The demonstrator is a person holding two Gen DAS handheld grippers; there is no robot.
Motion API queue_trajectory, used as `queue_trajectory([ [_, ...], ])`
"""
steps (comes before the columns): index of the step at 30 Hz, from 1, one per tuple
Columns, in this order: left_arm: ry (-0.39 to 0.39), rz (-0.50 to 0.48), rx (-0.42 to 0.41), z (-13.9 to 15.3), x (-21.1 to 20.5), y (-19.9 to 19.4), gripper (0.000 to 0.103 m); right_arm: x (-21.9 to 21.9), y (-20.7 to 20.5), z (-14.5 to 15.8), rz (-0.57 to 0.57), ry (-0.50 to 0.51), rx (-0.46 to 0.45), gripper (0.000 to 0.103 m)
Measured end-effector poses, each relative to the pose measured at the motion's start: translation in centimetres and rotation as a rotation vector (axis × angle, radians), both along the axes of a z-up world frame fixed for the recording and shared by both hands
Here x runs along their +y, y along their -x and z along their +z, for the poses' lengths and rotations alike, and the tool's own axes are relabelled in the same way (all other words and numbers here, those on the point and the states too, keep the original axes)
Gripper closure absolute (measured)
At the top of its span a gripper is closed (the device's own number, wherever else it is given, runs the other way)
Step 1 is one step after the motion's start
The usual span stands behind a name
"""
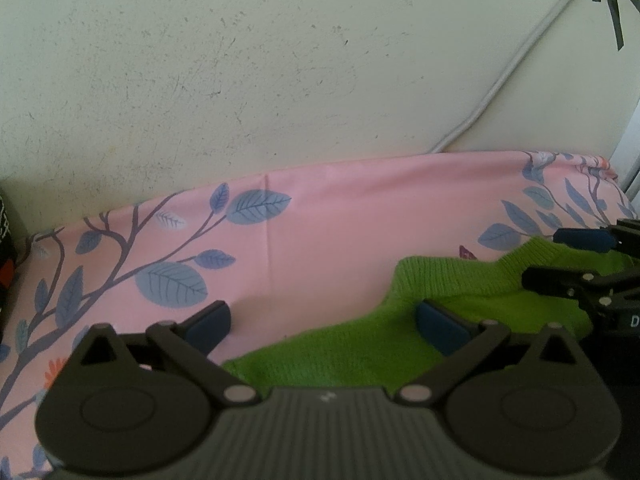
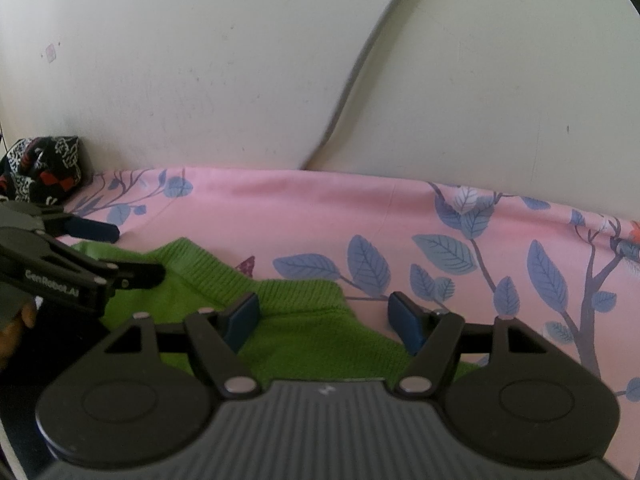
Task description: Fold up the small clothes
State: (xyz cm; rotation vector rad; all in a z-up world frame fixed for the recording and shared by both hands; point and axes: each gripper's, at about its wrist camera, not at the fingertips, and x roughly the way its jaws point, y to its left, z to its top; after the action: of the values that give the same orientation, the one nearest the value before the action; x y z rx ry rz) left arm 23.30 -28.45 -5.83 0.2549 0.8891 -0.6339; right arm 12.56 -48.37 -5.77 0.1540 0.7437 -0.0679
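A bright green knit garment [image 1: 352, 356] [image 2: 304, 340] lies flat on the pink sheet [image 1: 340, 220] [image 2: 320, 208]. My left gripper [image 1: 324, 322] hangs over the garment's left edge, jaws wide apart; one blue pad [image 1: 436, 326] is above the knit, the other above bare sheet. In the right wrist view the left gripper [image 2: 132, 252] shows side-on over the ribbed hem. My right gripper [image 2: 324, 314] is open above the garment's right corner, and its pads are not pressing on the cloth. It also reaches in from the right edge of the left wrist view [image 1: 546, 258].
The sheet carries blue leaves and grey branches and ends at a white wall [image 1: 280, 60]. A pale cable [image 1: 500, 80] runs down that wall. A dark patterned cloth bundle [image 2: 44, 172] sits in the far left corner. Part of a hand [image 2: 16, 332] holds the left gripper.
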Motion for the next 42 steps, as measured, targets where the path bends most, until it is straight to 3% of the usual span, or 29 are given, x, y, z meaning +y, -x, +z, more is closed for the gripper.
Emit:
queue_trajectory([
  [9,0.013,-0.006,0.004,0.1,0.4,0.0,0.000,0.3,0.0,0.0,-0.001,0.010,0.004,0.038],
  [12,0.033,-0.023,-0.003,0.3,0.7,0.3,0.007,0.2,-0.1,0.0,0.000,0.011,0.005,0.039],
  [14,0.040,-0.059,-0.025,0.5,0.7,0.9,0.022,0.3,-0.1,0.0,0.008,0.014,0.002,0.045],
  [16,0.042,-0.093,-0.045,0.6,0.5,1.4,0.032,0.6,0.1,0.1,0.038,0.019,-0.012,0.060],
  [21,0.069,-0.140,-0.043,0.9,0.3,1.8,0.054,1.5,0.4,0.2,0.080,0.048,-0.036,0.079],
  [23,0.081,-0.166,-0.054,1.0,0.3,2.3,0.077,1.6,0.6,0.3,0.081,0.057,-0.045,0.086],
  [25,0.075,-0.186,-0.103,1.2,0.3,3.2,0.085,2.0,0.8,0.4,0.077,0.074,-0.050,0.089],
  [31,0.027,-0.210,-0.182,1.4,-0.5,4.5,0.088,3.0,1.3,1.6,0.067,0.112,-0.049,0.094],
  [36,0.107,-0.231,-0.217,3.5,1.8,6.6,0.089,4.2,5.4,4.4,0.072,0.119,-0.146,0.097],
  [42,0.216,-0.284,-0.284,7.4,6.8,13.6,0.089,7.1,13.3,8.0,0.110,0.127,-0.266,0.098],
])
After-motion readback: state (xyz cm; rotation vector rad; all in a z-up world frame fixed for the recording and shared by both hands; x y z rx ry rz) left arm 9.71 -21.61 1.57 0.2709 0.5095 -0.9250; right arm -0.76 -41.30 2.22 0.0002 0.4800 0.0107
